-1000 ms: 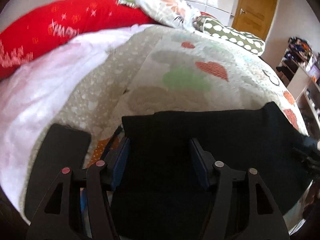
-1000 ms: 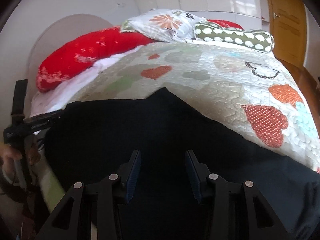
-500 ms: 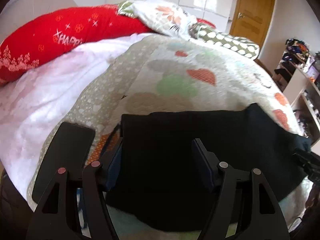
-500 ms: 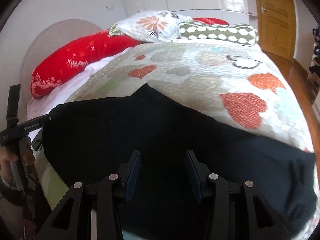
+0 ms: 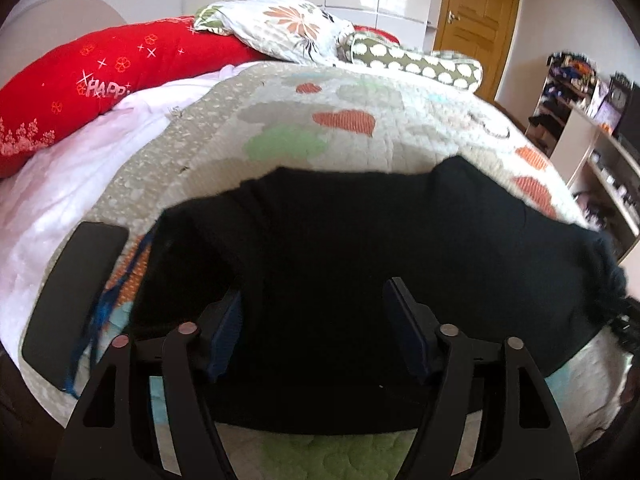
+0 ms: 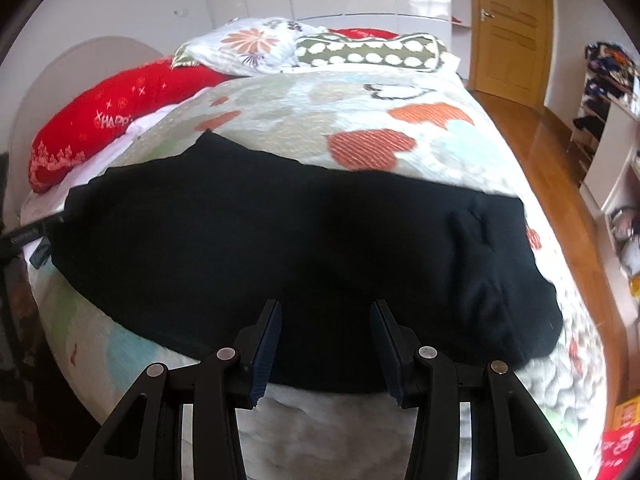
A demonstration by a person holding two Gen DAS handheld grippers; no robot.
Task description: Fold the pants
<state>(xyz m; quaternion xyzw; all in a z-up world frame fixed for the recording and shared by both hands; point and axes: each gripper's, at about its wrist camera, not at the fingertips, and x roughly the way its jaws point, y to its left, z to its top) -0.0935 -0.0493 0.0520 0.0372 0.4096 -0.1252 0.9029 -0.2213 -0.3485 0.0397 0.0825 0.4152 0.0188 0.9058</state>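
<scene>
Bedroom with a wide bed under a quilt (image 6: 460, 160) patterned with orange and green hearts, white wardrobe fronts along the far wall

Far left: long red cushion (image 5: 100, 76) with white lettering against the curved headboard, white sheet (image 5: 68, 184) just below it

Near left, on the quilt edge: flat black phone-like slab (image 5: 76, 280), lying apart from the cloth, a blue cord trailing beside it

Far centre: floral pillow (image 6: 248, 46), then a green bolster with white dots (image 6: 372, 52) just right of it

Centre, across the near half of the bed: black pants (image 6: 280, 248), spread flat in a broad band from left edge to right edge of the quilt, a few creases at the right end

Left gripper (image 5: 314, 320) above the near left part of the pants, jaws spread wide and just lately widening, cloth seen between the fingers but not pinched by the pads

Right gripper (image 6: 326, 326) above the near edge of the pants, jaws partly apart, nothing clamped, pads clear of the cloth

Far right: wooden door (image 6: 512, 28), wooden floor (image 6: 544, 136), cluttered white shelves (image 5: 592, 128)
</scene>
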